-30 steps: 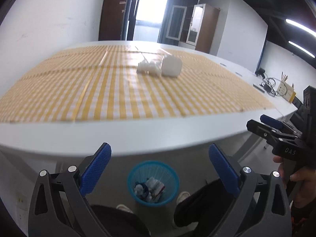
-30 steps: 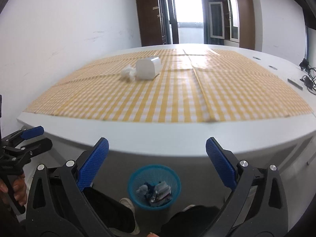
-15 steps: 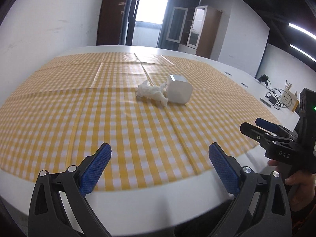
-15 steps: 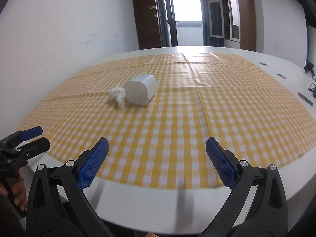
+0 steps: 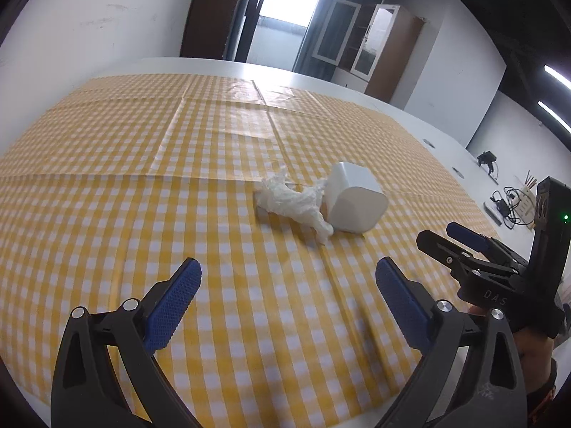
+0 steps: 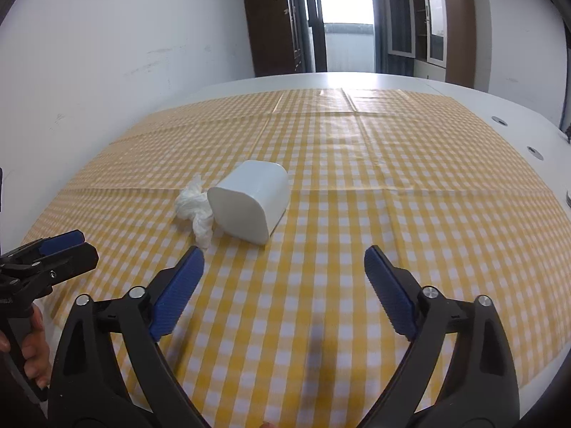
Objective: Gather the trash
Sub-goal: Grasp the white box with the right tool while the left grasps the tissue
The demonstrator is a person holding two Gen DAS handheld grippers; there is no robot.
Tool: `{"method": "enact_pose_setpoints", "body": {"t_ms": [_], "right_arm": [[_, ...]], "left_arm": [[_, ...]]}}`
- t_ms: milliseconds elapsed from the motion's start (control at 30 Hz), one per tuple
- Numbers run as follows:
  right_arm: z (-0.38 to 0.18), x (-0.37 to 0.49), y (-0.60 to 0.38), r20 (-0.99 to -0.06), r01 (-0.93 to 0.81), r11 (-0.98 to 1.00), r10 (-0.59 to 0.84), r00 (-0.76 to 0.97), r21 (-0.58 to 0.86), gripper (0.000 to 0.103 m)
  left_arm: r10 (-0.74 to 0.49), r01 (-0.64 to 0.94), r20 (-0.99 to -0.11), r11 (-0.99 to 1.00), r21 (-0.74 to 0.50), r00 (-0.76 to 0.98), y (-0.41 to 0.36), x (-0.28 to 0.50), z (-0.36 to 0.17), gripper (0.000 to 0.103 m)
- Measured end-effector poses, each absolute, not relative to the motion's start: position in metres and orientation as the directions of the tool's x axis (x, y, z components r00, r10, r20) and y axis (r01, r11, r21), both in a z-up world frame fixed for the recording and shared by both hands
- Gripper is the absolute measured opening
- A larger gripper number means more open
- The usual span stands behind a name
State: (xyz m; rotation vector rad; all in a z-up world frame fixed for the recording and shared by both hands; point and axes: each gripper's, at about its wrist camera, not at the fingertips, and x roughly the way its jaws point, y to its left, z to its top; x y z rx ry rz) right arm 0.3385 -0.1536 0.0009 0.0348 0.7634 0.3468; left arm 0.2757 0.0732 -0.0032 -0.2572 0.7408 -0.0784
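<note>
A crumpled white tissue (image 5: 294, 201) lies on the yellow checked tablecloth (image 5: 142, 178), touching a white plastic cup (image 5: 355, 202) that lies on its side. In the right wrist view the tissue (image 6: 194, 210) is left of the cup (image 6: 251, 201). My left gripper (image 5: 287, 297) is open and empty, above the cloth a short way before the tissue. My right gripper (image 6: 283, 290) is open and empty, before the cup. Each gripper shows at the edge of the other's view, the right one (image 5: 453, 244) and the left one (image 6: 53, 249).
The white table (image 6: 517, 121) runs past the cloth on all sides. Cables and a pen holder (image 5: 517, 203) sit at the far right edge. Cabinets and a bright doorway (image 6: 342, 18) stand behind the table.
Both grippers have risen from below the table edge and moved forward over the cloth toward the tissue and cup. The blue bin on the floor has dropped out of view.
</note>
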Motion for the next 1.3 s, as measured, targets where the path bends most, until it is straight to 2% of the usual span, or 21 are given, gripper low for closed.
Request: {"method": "enact_pose_setpoints", "body": {"t_ms": [267, 400, 500, 567, 667, 767, 833, 867, 900, 1000, 1167, 1300], "right_arm": [[-0.011, 0.389, -0.139, -0.721, -0.293, 0.930, 0.358, 0.593, 0.220, 0.055], [-0.020, 0.410, -0.129, -0.755, -0.291, 0.930, 0.355, 0.551, 0.224, 0.045], [-0.027, 0.421, -0.124, -0.776, -0.280, 0.931, 0.352, 0.523, 0.233, 0.032], [-0.032, 0.426, -0.123, -0.784, -0.274, 0.927, 0.364, 0.503, 0.254, 0.015], [-0.036, 0.431, -0.121, -0.792, -0.274, 0.930, 0.356, 0.496, 0.246, 0.005], [-0.034, 0.428, -0.121, -0.781, -0.295, 0.922, 0.372, 0.501, 0.250, 0.002], [-0.031, 0.424, -0.124, -0.772, -0.293, 0.925, 0.365, 0.520, 0.240, 0.002], [-0.029, 0.421, -0.125, -0.767, -0.294, 0.926, 0.364, 0.528, 0.237, 0.002], [-0.027, 0.419, -0.131, -0.763, -0.291, 0.927, 0.364, 0.534, 0.238, 0.002], [-0.022, 0.409, -0.140, -0.752, -0.278, 0.927, 0.368, 0.547, 0.252, 0.002], [-0.007, 0.383, -0.149, -0.727, -0.291, 0.929, 0.363, 0.582, 0.231, 0.002], [0.005, 0.356, -0.155, -0.702, -0.301, 0.931, 0.354, 0.618, 0.205, 0.002]], "left_arm": [[-0.121, -0.014, -0.715, 0.984, -0.180, 0.688, 0.070, 0.329, -0.010, 0.094], [-0.118, -0.014, -0.743, 0.985, -0.170, 0.658, 0.071, 0.354, -0.015, 0.093], [-0.116, -0.016, -0.763, 0.986, -0.163, 0.635, 0.072, 0.369, -0.020, 0.090], [-0.121, -0.018, -0.775, 0.986, -0.168, 0.620, 0.072, 0.377, -0.025, 0.087], [-0.147, -0.002, -0.786, 0.983, -0.185, 0.601, 0.068, 0.387, -0.029, 0.083], [-0.162, 0.055, -0.791, 0.985, -0.161, 0.590, 0.056, 0.392, -0.034, 0.075], [-0.161, 0.074, -0.806, 0.987, -0.145, 0.569, 0.049, 0.395, -0.041, 0.057], [-0.164, 0.074, -0.811, 0.986, -0.148, 0.562, 0.049, 0.396, -0.044, 0.040], [-0.170, 0.076, -0.818, 0.985, -0.153, 0.549, 0.050, 0.396, -0.046, 0.029], [-0.187, 0.077, -0.811, 0.982, -0.173, 0.555, 0.054, 0.388, -0.047, 0.016], [-0.201, 0.062, -0.767, 0.976, -0.207, 0.610, 0.062, 0.358, -0.033, 0.012], [-0.241, 0.042, -0.705, 0.957, -0.287, 0.667, 0.075, 0.317, -0.012, 0.012]]}}
